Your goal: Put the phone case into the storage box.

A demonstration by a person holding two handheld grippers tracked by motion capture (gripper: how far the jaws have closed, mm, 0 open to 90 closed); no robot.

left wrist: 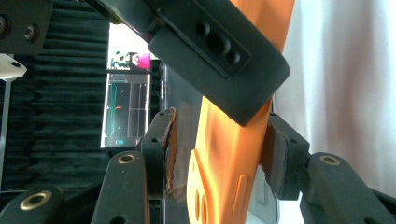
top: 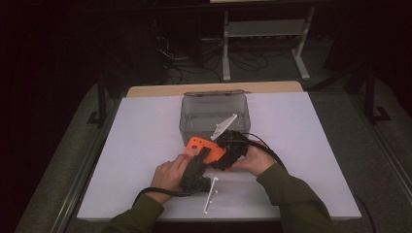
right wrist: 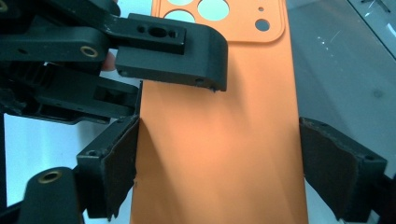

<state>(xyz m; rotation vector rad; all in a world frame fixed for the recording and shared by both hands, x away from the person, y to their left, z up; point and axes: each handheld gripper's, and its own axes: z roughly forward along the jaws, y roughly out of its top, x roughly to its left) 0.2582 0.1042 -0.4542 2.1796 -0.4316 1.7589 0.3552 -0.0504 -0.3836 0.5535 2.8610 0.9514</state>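
Step in hand looks like a hand-over of the orange phone case (top: 205,150) btw. the two grippers, in front of the clear plastic bin (top: 214,114). Right gripper (right wrist: 219,163) is clamped across the case's width, pads on both long edges. Left gripper (left wrist: 219,154) straddles the case edge-on, jaws half closed; one pad looks to touch, the other has a gap, so no firm grip yet. Next, prob.: left finishes closing before right lets go.

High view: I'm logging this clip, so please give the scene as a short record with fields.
held: orange case, above table
right gripper: shut on case, pads on its two long edges
left gripper: jaws astride case's thickness, one pad just apart
behind: clear bin
near edge: white sticks, lying loose
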